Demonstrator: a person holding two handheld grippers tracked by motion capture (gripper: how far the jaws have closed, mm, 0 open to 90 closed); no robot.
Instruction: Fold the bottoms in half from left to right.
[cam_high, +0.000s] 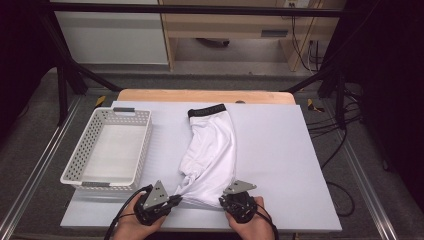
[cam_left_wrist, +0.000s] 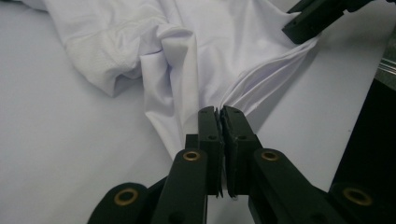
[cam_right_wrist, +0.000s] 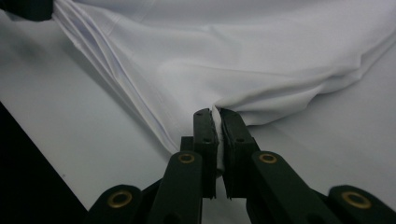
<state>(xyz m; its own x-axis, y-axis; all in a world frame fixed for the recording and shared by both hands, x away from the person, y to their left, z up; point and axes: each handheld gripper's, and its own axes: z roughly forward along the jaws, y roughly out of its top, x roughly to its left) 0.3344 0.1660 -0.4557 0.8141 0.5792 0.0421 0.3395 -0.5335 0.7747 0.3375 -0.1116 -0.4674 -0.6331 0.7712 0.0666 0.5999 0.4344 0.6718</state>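
White shorts (cam_high: 212, 150) with a black waistband (cam_high: 206, 110) lie lengthwise on the table, waistband at the far end. At the near hem, my left gripper (cam_high: 176, 199) is shut on the left corner of the white fabric (cam_left_wrist: 201, 60), which bunches into pleats at the jaws. My right gripper (cam_high: 226, 199) is shut on the hem's right corner, with white cloth (cam_right_wrist: 243, 51) pinched between its pads. The hem stretches taut between the two. In the left gripper view the right gripper's black tip (cam_left_wrist: 317, 18) shows at the top right.
A white perforated basket (cam_high: 145, 142), empty, stands left of the shorts on the pale table cover (cam_high: 280, 150). The table's near edge runs just under both hands. A black frame and cables stand beyond the table to the right.
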